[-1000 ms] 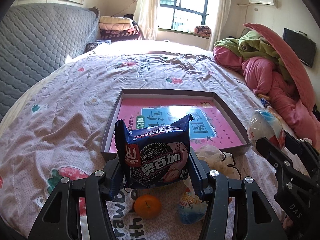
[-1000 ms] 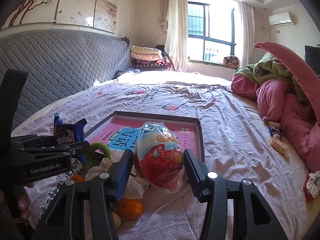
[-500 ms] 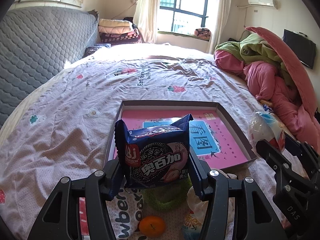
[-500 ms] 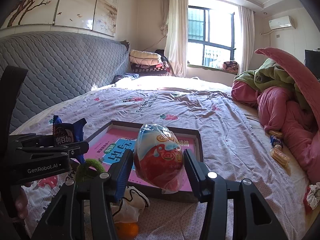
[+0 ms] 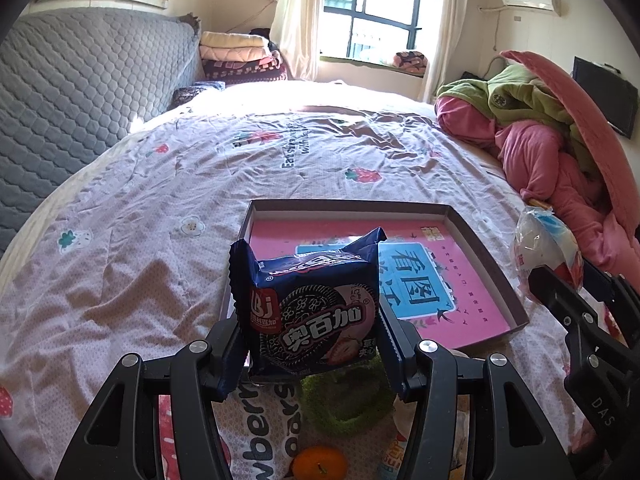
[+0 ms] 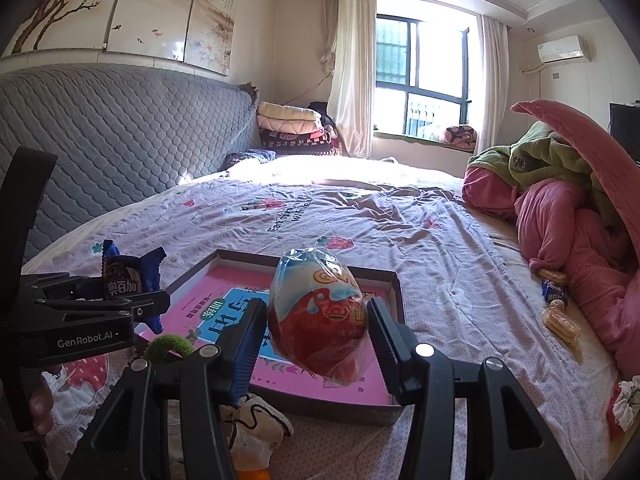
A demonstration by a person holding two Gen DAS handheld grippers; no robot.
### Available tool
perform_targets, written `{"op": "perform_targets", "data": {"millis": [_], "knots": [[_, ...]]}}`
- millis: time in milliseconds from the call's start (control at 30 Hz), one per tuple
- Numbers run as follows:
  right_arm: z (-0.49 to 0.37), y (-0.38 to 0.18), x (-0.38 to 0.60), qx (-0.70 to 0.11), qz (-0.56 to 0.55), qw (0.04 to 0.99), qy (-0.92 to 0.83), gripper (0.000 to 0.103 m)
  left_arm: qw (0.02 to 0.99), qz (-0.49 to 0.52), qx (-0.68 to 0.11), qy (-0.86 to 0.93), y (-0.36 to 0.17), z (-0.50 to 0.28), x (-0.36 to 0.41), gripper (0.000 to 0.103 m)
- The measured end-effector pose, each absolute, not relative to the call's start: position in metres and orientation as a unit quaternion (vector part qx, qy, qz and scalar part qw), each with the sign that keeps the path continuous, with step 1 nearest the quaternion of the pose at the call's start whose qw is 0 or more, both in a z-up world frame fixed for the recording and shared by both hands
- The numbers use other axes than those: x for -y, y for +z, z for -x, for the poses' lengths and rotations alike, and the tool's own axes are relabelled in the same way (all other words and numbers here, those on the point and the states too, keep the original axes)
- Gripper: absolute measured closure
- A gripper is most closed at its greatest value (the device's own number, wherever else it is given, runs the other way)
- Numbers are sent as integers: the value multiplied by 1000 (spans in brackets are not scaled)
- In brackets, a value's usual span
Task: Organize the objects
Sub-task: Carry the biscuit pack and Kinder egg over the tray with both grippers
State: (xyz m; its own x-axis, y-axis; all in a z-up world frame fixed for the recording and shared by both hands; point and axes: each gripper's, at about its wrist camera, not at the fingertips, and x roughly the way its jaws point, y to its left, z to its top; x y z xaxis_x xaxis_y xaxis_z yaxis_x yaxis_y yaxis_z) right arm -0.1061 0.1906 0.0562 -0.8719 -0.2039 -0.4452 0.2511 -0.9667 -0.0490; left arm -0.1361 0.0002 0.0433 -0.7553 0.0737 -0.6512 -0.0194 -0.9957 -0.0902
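- The left gripper (image 5: 310,334) clamps a dark blue biscuit packet (image 5: 312,308), held above the near edge of the box lid (image 5: 486,236) on the bed (image 5: 120,248).
- The right gripper (image 6: 316,338) grips a red and blue wrapped egg (image 6: 318,316) over the same box lid.
- Only the left view shows the orange (image 5: 319,463) and the whole green ring (image 5: 346,398).
- Only the right view shows loose snacks (image 6: 558,312) beside the pink quilt (image 6: 568,232).
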Motion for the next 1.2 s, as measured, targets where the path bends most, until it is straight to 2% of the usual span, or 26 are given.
{"op": "perform_targets", "data": {"millis": [767, 1200], "knots": [[136, 50, -196, -53, -239, 111, -963, 51, 22, 368, 34, 929, 33, 178, 4, 44], [153, 26, -208, -39, -287, 110, -951, 51, 29, 407, 46, 912, 1, 196, 13, 44]]}}
